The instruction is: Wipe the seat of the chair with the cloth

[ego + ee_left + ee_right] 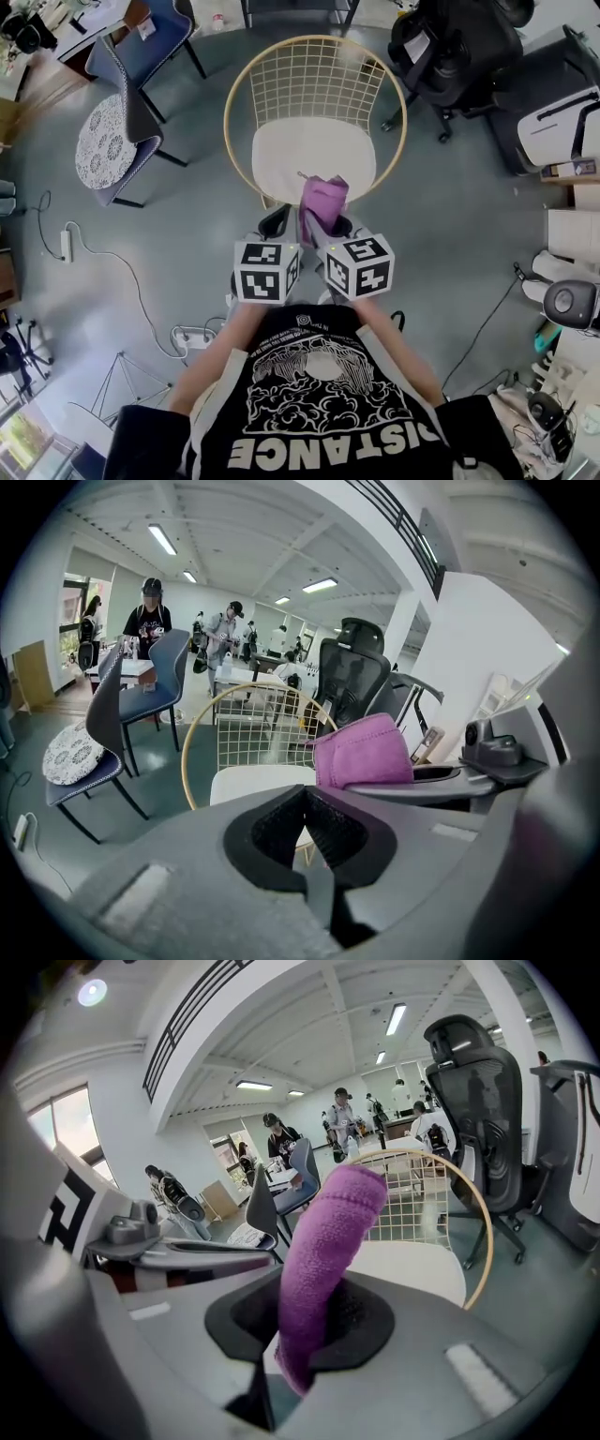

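Nearest, at 6 o'clock in the head view, the person's forearms reach forward from a black shirt with white print, each carrying a cube of black-and-white square markers. The left tongs (305, 797) are clenched: their ribbed black pads meet at the tips with nothing between them, and only a sliver of pale seat shows through the gap lower down. Just beside them, at their 3 o'clock, the right tongs (309, 1321) are clamped on the cloth (323, 1251), a purple, nubbly terry piece folded into a thick roll that stands up out of the pads and bends over at its top. In the head view the cloth lies over the seat's front edge at its 6 o'clock; the gripper views show the seat beyond it, and whether the two touch cannot be told. The seat (314, 155) is a smooth cream pad with rounded corners, set in the wire chair (314, 84), whose back is a fine gold grid inside a round gold hoop. It stands on a dull grey floor (197, 225). Farther out at 10 o'clock is a blue-grey side chair (141, 108) on thin black legs, carrying a round cushion (101, 141) with a white-and-dark pattern. At 1 o'clock stands a black mesh office chair (459, 47). Beyond, the gripper views show several people among desks under strip lights.
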### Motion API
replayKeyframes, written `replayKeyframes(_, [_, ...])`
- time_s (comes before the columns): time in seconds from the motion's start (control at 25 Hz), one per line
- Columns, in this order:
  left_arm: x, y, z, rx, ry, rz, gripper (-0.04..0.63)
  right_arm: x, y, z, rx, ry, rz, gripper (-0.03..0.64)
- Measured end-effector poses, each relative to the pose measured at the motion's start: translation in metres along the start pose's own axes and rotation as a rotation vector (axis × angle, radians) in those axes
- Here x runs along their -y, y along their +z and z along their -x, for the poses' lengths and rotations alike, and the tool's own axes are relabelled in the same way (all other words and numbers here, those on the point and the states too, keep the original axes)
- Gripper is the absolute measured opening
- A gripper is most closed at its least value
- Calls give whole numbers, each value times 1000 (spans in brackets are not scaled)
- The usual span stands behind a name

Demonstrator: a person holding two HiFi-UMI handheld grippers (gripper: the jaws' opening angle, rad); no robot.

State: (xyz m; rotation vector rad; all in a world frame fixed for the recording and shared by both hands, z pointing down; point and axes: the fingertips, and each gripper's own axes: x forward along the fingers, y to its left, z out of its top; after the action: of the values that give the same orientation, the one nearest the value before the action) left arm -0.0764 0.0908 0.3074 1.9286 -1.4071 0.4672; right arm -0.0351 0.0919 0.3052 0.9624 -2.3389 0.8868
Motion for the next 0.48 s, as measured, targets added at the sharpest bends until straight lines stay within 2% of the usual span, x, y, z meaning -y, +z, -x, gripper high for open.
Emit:
replayKeyframes(0.28, [-56, 18, -7, 4, -6, 50, -3, -25, 14, -55, -77, 28, 42, 60])
replayKeyframes(0.48, [-69, 22, -25, -11, 18, 94, -3, -10, 20, -74, -124, 56, 49, 61])
